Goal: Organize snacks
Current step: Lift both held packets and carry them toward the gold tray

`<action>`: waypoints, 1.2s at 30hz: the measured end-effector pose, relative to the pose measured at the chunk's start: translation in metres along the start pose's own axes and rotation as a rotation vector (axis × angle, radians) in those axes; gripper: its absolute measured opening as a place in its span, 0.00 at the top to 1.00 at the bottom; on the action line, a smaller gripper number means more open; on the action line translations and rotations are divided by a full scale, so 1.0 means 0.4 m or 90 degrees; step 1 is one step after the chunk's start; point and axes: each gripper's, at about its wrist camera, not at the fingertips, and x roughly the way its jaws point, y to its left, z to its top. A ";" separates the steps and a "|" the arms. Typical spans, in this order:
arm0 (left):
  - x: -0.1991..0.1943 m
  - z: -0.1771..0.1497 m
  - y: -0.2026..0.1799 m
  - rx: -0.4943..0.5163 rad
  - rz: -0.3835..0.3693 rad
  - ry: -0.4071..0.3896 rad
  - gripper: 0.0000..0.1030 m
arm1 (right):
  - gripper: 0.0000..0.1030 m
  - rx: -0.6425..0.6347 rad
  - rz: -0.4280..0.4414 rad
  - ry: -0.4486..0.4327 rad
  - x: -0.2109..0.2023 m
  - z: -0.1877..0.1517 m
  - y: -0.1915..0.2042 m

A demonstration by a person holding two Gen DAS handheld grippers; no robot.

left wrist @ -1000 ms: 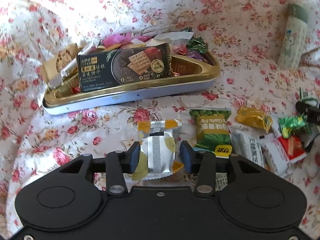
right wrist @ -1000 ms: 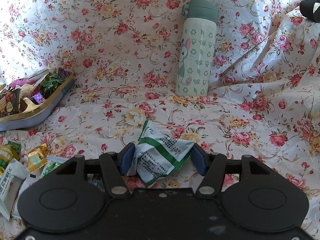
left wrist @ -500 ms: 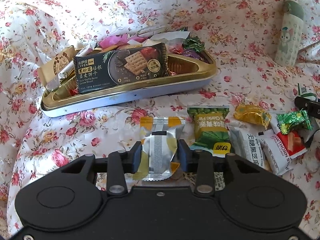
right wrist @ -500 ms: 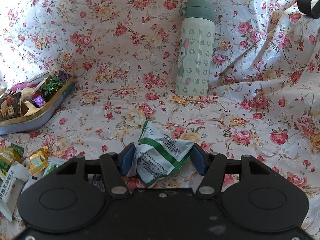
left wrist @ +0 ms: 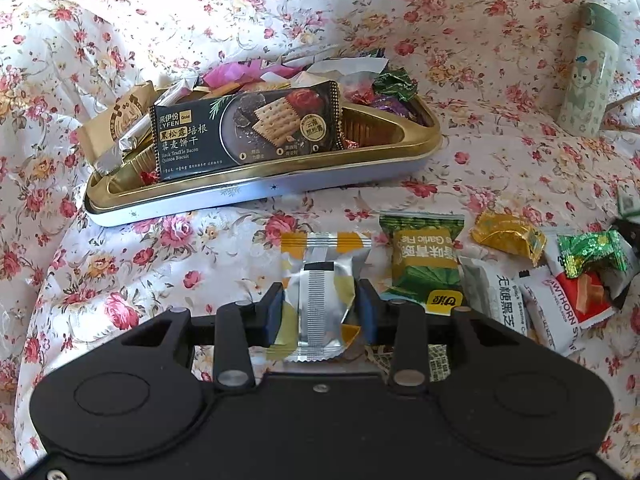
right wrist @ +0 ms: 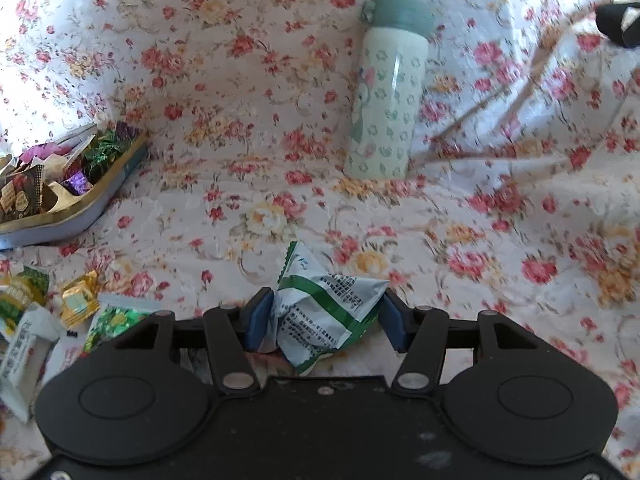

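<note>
Two packets gripped, one per gripper: silver sachet [left wrist: 322,296] pinched in left gripper [left wrist: 320,312]; right gripper [right wrist: 325,320], jaws just closing, pressing on white-green packet [right wrist: 328,312]. Several loose snacks [left wrist: 428,264] still on cloth [left wrist: 200,248] at three o'clock of the sachet. Farther, at eleven o'clock, tin [left wrist: 280,188] already part filled. Roughly half done, by judgement. Bottle [right wrist: 390,92] standing at twelve o'clock beyond right gripper.

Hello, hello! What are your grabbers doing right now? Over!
Left gripper squeezing silver snack. Right gripper closing on green packet. Tin ahead, path clear.
</note>
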 end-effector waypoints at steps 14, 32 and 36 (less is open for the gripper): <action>-0.023 0.002 0.034 -0.034 -0.011 0.048 0.62 | 0.43 -0.008 0.006 0.079 -0.120 -0.074 -0.007; -0.105 -0.050 0.119 -0.118 -0.075 0.136 0.63 | 0.44 0.010 0.052 0.107 -0.222 -0.120 0.015; -0.139 -0.070 0.092 -0.104 -0.074 0.146 0.63 | 0.44 0.017 0.079 0.121 -0.243 -0.128 0.027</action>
